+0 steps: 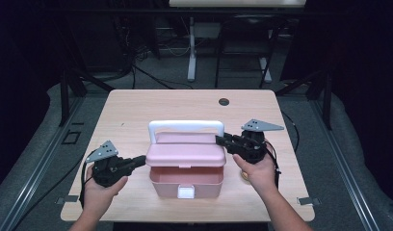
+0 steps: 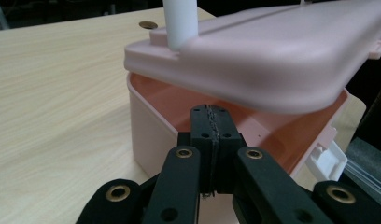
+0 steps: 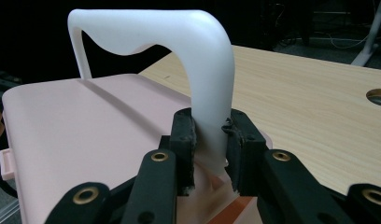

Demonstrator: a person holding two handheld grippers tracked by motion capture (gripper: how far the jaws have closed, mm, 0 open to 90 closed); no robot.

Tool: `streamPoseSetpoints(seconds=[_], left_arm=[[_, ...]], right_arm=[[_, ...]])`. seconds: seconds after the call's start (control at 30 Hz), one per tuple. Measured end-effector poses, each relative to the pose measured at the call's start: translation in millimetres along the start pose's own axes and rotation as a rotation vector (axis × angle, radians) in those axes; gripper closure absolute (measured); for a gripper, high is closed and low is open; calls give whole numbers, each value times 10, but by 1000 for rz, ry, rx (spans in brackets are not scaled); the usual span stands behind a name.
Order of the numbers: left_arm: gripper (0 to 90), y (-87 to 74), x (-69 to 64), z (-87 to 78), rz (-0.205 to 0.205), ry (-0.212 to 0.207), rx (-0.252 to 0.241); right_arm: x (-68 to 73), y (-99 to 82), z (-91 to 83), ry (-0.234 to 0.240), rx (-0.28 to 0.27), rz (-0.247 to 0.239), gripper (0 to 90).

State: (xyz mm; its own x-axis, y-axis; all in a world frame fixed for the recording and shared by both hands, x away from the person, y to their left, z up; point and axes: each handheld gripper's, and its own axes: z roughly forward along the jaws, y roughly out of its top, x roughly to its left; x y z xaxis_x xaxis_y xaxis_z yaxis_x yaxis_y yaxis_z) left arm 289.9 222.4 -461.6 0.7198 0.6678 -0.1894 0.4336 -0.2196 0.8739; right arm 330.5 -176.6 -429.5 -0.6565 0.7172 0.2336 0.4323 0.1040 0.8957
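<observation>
Two grippers on the job, one each side of the pink box [image 1: 186, 180] that sits low in the middle of the high view, on the wooden table [image 1: 132, 110].

Right gripper [image 1: 222, 140], right of centre in that frame, has its jaws clamped on the right leg of the white handle [image 1: 186, 126]. In the right gripper view I see the handle [image 3: 208, 84] pinched between both pads just above where it meets the lid [image 3: 86, 140]; the arch runs off to the upper left of the frame.

Left gripper [image 1: 142, 160], lower left of the high view, points at the left end of the box. Its jaws are fully together, nothing between them. In the left gripper view the closed tip [image 2: 212, 122] sits at the box's near rim, under the overhang of the lid [image 2: 272, 60]; I can't tell if it touches either.

Lid is tilted up off the box [image 2: 151, 135], with a gap showing the inside across the front. White latch [image 1: 186, 192] hangs at the front wall, bottom centre of the high view. Small round hole [image 1: 224, 101] in the table, upper middle.
</observation>
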Motion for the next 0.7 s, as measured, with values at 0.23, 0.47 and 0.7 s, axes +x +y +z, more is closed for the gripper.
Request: streamPoseSetpoints(seconds=[0.23,0.47,0.7], left_arm=[[899,-7,-87,70,-1,-38,14],[899,34,-157,134,17,-68,31],[900,48,-194,186,23,-82,43]], right_arm=[[0,1,1,-1,1,0,737],[-4,-4,7,0,-1,0,737],[-12,-21,8,1,1,1,737]])
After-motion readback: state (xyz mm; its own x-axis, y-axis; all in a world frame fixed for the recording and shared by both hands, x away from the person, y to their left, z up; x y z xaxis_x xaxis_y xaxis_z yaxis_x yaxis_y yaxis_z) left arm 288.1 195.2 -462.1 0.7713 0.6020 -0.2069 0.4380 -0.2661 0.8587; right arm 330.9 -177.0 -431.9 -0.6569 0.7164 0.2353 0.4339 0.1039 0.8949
